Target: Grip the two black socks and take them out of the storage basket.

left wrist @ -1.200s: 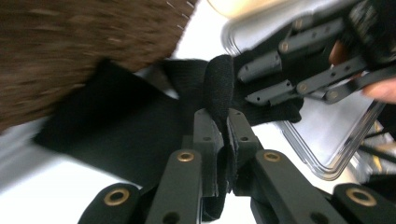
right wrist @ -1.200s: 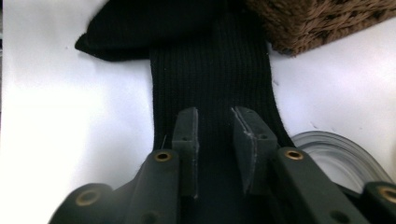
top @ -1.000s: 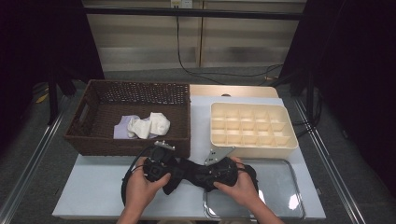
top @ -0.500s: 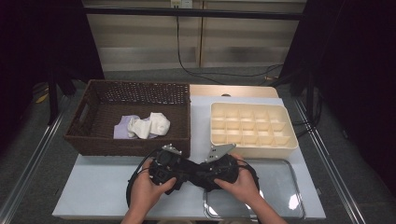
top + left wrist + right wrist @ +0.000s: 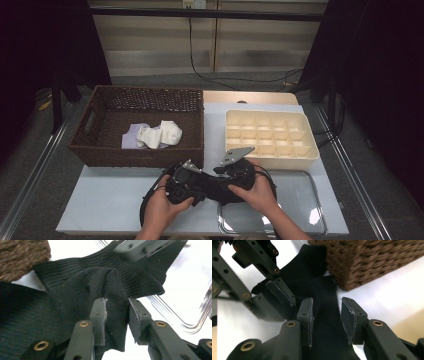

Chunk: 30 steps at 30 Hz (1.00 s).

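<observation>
A black sock [image 5: 216, 191] lies bunched on the white table near its front edge, between a person's two hands. My left gripper [image 5: 117, 305] is open, its jaws having just been opening. A loose fold of the sock [image 5: 75, 290] stands between its pads. My right gripper [image 5: 327, 302] is open too and has just been opening. It straddles a strip of the sock [image 5: 324, 325], with a gap at its right pad. The two grippers point at each other, left gripper [image 5: 204, 185] and right gripper [image 5: 223, 184] nearly tip to tip.
A brown wicker basket [image 5: 100, 150] holding white and lilac cloths [image 5: 160, 134] stands at the back left, right behind the hands. A cream compartment box [image 5: 310, 150] sits at the back right. A clear tray [image 5: 310, 200] lies at the front right, under the right hand's edge.
Both hands have stayed almost in place over the sock. The left hand has edged slightly right, closer to the other.
</observation>
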Each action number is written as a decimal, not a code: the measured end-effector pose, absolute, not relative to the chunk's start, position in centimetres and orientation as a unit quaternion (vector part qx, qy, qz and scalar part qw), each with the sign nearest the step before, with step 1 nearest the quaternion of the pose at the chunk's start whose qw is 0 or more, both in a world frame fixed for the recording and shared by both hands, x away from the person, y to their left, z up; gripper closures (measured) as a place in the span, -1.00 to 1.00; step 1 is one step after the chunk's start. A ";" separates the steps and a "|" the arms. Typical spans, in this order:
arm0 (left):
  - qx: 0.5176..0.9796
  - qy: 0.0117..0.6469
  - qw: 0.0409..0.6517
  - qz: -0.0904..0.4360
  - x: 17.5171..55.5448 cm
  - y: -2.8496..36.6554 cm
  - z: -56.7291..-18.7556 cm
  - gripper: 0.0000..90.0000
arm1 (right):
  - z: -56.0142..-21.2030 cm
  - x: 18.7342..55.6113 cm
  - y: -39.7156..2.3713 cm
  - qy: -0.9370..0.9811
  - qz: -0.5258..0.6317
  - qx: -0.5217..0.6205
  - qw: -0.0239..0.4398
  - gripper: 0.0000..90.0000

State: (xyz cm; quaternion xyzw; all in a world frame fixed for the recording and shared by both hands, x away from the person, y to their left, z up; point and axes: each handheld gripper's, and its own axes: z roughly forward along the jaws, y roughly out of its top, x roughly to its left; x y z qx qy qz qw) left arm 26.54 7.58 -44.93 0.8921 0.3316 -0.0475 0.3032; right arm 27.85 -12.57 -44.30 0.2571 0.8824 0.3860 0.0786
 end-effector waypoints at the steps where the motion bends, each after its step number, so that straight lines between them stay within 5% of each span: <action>1: 0.892 0.332 0.303 -0.049 26.5 7.6 -44.9 0.45 | -44.5 27.9 -12.3 0.884 0.385 0.255 0.075 0.36; 9: 0.874 0.353 0.333 -0.029 26.7 9.5 -43.2 0.22 | -46.7 27.6 -11.4 0.897 0.360 0.251 0.060 0.37; 17: 0.852 0.410 0.324 0.036 27.8 13.4 -42.8 0.22 | -46.9 27.4 -11.7 0.902 0.348 0.247 0.068 0.41; 30: 0.863 0.405 0.290 0.084 29.1 14.1 -46.2 0.25 | -46.6 25.7 -10.0 0.909 0.359 0.206 0.046 0.39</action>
